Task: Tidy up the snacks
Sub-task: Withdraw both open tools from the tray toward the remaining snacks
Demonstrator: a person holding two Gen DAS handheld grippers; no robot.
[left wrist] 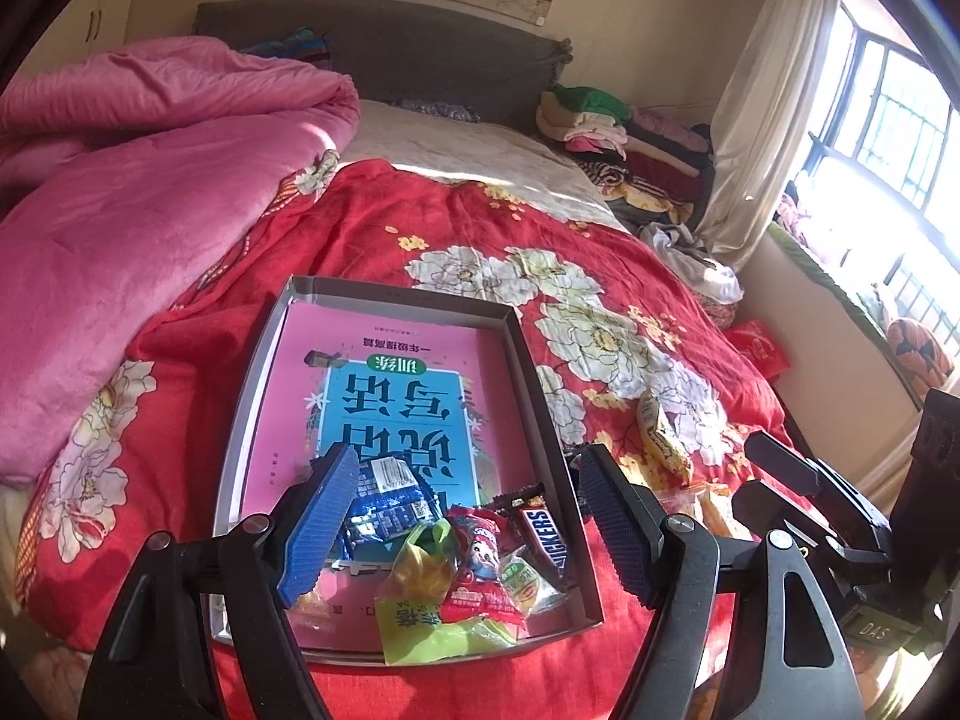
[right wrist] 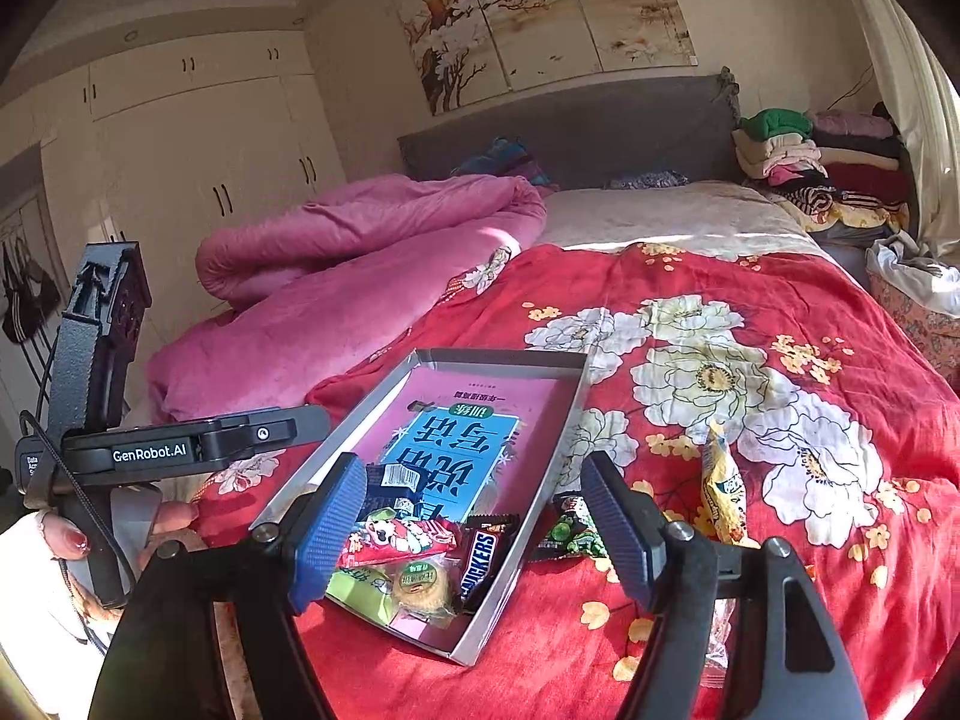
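Observation:
A shallow grey box (left wrist: pixel 540 396) (right wrist: pixel 564 420) lies on the red flowered bedspread with a pink and blue book (left wrist: pixel 390 396) flat inside it. At its near end are several snacks: a blue packet (left wrist: pixel 390 504), a red packet (left wrist: pixel 480 546), a yellow-green packet (left wrist: pixel 420 576) and a Snickers bar (left wrist: pixel 543 531) (right wrist: pixel 480 558). My left gripper (left wrist: pixel 465 480) hovers open above them, holding nothing. My right gripper (right wrist: pixel 471 474) is open over the box's near right wall, also holding nothing. Outside the box lie a yellow packet (left wrist: pixel 660 444) (right wrist: pixel 723 492) and a green pea packet (right wrist: pixel 570 531).
A bunched pink quilt (left wrist: pixel 150 210) fills the left of the bed. Folded clothes (left wrist: pixel 630 144) are stacked by the grey headboard (right wrist: pixel 570 126). A window (left wrist: pixel 888 120) and curtain are on the right. A hand (right wrist: pixel 66 540) holds the left gripper's handle.

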